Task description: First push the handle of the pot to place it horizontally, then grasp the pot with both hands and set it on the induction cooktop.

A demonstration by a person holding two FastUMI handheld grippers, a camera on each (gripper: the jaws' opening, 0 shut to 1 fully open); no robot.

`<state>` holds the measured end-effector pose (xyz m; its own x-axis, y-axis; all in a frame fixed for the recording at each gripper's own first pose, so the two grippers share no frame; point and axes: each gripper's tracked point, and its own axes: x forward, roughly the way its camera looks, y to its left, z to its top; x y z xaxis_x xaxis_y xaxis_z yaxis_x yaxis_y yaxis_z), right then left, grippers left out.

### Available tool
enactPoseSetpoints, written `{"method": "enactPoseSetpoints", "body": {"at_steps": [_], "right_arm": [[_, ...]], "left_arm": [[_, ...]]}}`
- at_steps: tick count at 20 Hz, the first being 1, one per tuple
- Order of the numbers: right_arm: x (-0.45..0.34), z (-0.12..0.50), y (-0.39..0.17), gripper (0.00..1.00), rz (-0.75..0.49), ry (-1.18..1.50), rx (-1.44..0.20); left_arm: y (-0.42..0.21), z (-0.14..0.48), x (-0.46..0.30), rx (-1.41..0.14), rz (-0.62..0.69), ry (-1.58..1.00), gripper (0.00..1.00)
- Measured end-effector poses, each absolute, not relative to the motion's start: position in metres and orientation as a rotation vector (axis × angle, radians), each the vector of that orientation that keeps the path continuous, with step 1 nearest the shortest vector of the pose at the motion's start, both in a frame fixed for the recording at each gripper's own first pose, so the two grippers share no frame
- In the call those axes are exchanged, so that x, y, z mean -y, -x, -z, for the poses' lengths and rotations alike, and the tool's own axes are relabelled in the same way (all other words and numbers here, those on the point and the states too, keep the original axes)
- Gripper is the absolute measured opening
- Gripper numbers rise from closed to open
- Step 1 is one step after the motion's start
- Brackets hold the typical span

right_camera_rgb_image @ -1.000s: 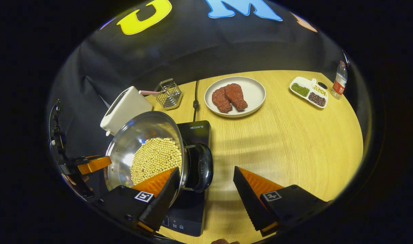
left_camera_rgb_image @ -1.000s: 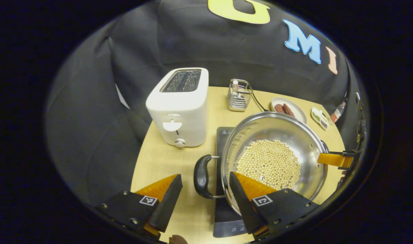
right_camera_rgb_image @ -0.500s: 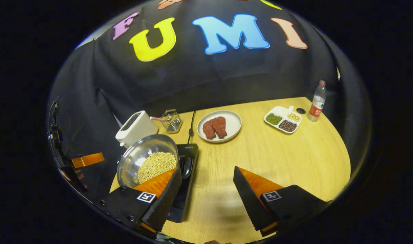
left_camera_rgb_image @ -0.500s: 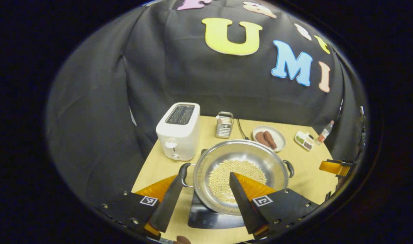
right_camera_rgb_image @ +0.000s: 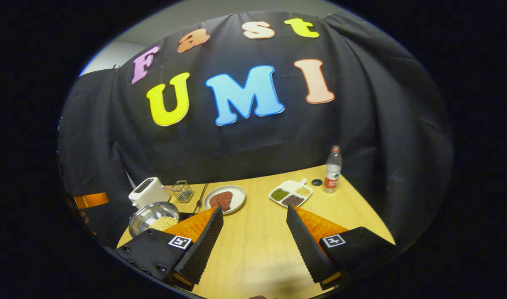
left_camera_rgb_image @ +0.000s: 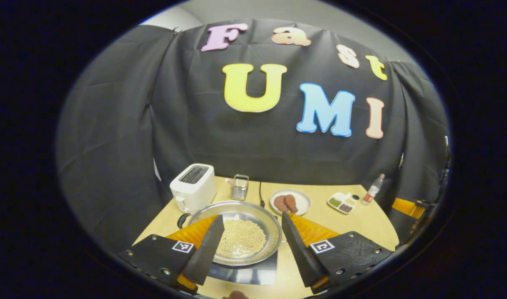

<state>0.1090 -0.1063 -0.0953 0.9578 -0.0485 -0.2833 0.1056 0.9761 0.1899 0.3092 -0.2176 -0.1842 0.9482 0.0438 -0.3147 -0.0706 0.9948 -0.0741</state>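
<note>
Pot (left_camera_rgb_image: pixel 241 236) on cooktop (left_camera_rgb_image: pixel 253 274); both grippers (left_camera_rgb_image: pixel 249 245) (right_camera_rgb_image: pixel 253 241) wide open, holding nothing; best kept high above pot.

the left gripper view looks from above the near edge of the bench (left_camera_rgb_image: pixel 170 226), facing the far wall, with the pot (left_camera_rgb_image: pixel 241 236) close between its own fingers. the right gripper view sits off to the pot's (right_camera_rgb_image: pixel 153 216) right, higher and farther back, facing the same wall. both share the pot, toaster (left_camera_rgb_image: pixel 193 187), plate (left_camera_rgb_image: pixel 291 202) and bottle (right_camera_rgb_image: pixel 332 170).
</note>
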Motion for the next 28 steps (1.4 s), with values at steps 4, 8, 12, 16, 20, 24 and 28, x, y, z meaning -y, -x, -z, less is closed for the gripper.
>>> {"method": "enactPoseSetpoints", "body": {"at_steps": [4,8,12,16,20,24,28], "right_arm": [[0.178,0.067,-0.077,0.98,0.138,-0.192,-0.190],[0.223,0.035,-0.051,0.98,0.156,-0.202,-0.113],[0.237,0.006,-0.021,0.98,0.153,-0.118,-0.038],[0.220,-0.003,0.009,0.97,0.144,-0.138,-0.024],[0.208,0.000,0.028,0.98,0.203,-0.123,-0.032],[0.190,-0.004,0.034,0.98,0.230,-0.097,-0.001],[0.168,-0.001,0.033,0.98,0.221,-0.101,-0.007]], "left_arm": [[-0.294,0.138,0.270,-0.191,-0.039,0.112,0.83],[-0.283,0.102,0.297,-0.054,-0.057,0.110,0.82],[-0.263,0.087,0.322,0.016,-0.039,0.125,0.82],[-0.240,0.072,0.321,0.061,-0.053,0.122,0.82],[-0.225,0.071,0.302,0.071,-0.078,0.085,0.82],[-0.214,0.079,0.286,0.049,-0.059,0.070,0.82],[-0.216,0.087,0.278,0.035,-0.049,0.039,0.82]]}}
